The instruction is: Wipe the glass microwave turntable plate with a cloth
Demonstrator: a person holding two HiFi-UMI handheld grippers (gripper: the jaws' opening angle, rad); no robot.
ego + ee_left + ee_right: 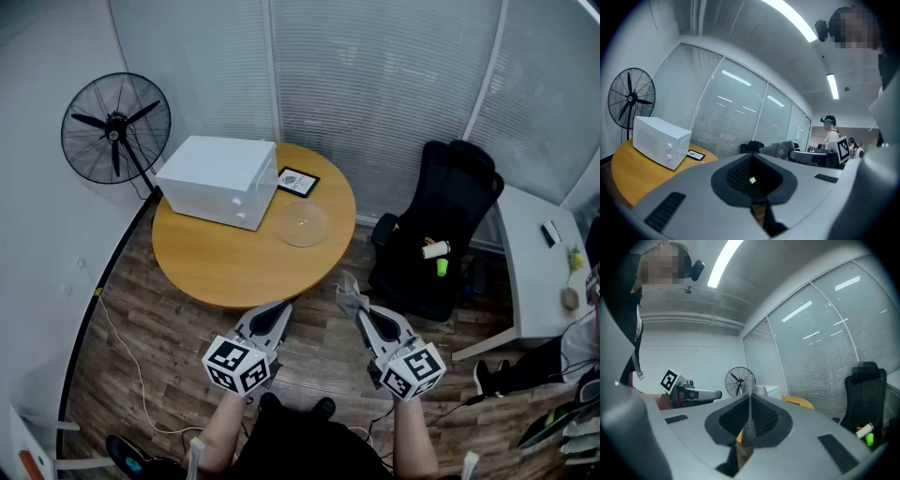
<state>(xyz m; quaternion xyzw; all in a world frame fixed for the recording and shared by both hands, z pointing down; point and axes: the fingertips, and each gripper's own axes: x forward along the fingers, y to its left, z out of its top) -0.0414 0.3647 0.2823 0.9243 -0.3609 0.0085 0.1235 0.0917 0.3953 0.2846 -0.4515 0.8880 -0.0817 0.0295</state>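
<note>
- Round wooden surface point(216, 258) out front: white microwave point(220, 180) on its far-left side, and the glass turntable plate point(302, 225) lying flat near the right edge, just right of the microwave.
- Right gripper point(361, 317) hangs over the floor, short of the near edge, jaws pinching a grey cloth point(349, 295) that pokes out past their tips.
- Left gripper point(279, 312) sits alongside, jaws pressed together, nothing in them.
- Plate lies ahead and a touch left of the cloth; I'd say the right hand must reach forward across the near edge.
</note>
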